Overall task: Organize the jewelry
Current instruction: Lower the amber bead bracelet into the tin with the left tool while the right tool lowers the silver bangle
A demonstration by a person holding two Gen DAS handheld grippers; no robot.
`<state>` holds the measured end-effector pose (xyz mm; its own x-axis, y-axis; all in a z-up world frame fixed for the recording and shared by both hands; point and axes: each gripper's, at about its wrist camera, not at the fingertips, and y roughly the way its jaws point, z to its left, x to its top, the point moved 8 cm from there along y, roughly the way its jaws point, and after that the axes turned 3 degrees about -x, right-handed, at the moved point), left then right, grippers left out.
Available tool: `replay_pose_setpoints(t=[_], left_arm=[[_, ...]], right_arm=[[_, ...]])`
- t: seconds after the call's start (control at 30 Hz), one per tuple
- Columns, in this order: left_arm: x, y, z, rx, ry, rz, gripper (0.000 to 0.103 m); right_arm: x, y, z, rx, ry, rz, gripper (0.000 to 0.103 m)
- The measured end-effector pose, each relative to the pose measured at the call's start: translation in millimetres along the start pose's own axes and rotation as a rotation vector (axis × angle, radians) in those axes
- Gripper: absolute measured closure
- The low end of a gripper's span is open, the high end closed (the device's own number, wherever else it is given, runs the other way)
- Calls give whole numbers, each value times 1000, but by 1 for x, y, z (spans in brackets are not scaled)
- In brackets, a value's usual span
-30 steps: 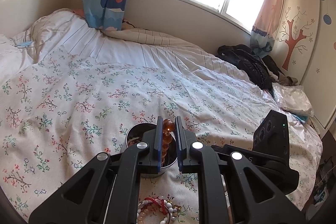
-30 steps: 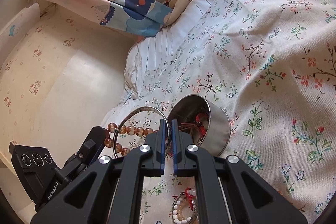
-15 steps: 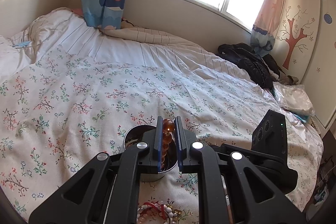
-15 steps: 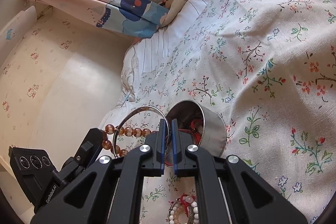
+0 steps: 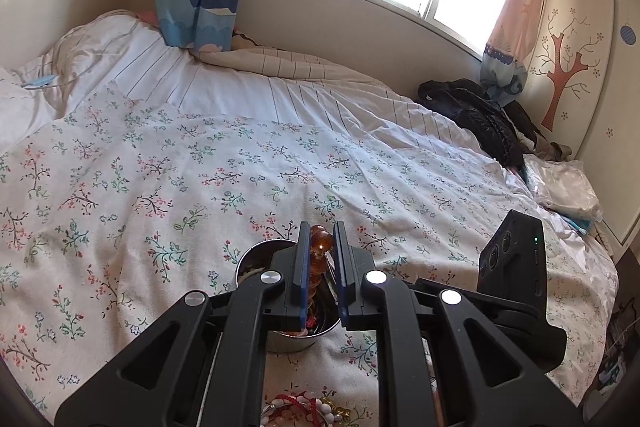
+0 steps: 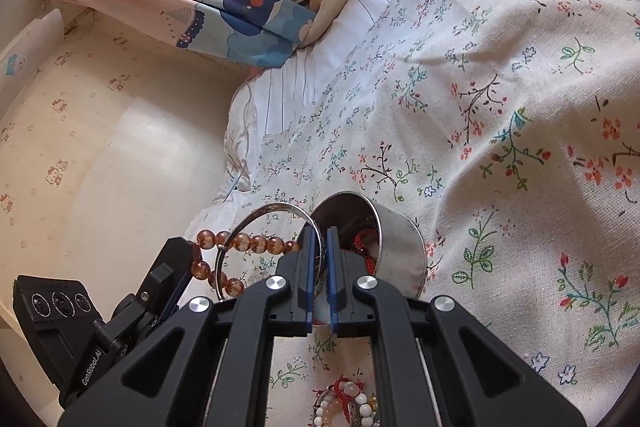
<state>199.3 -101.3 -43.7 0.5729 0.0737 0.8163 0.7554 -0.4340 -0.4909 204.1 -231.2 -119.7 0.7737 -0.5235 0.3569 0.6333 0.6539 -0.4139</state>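
Amber bead bracelet [image 5: 320,254] is clamped between the jaws of my left gripper [image 5: 321,267], directly above the metal tin [image 5: 256,261] standing on the floral bed cover [image 5: 168,171]. My right gripper [image 6: 319,267] has its jaws closed on the silver bangle [image 6: 256,217], held beside the tin's open mouth. Red cord jewelry lies inside the tin. A pile of beaded bracelets [image 6: 352,403] rests on the cover near its closest edge, apart from the tin.
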Motion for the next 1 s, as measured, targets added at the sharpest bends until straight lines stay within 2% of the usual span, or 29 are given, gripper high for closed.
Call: replay_pose_setpoints(t=[0.9,1.0], left_arm=[[-1,13,-1,0,1,18,93],[-1,13,-1,0,1,16,93]], right_arm=[[5,7,-3,-9,6,0,96],[6,8,-6,-10,9,0,94]])
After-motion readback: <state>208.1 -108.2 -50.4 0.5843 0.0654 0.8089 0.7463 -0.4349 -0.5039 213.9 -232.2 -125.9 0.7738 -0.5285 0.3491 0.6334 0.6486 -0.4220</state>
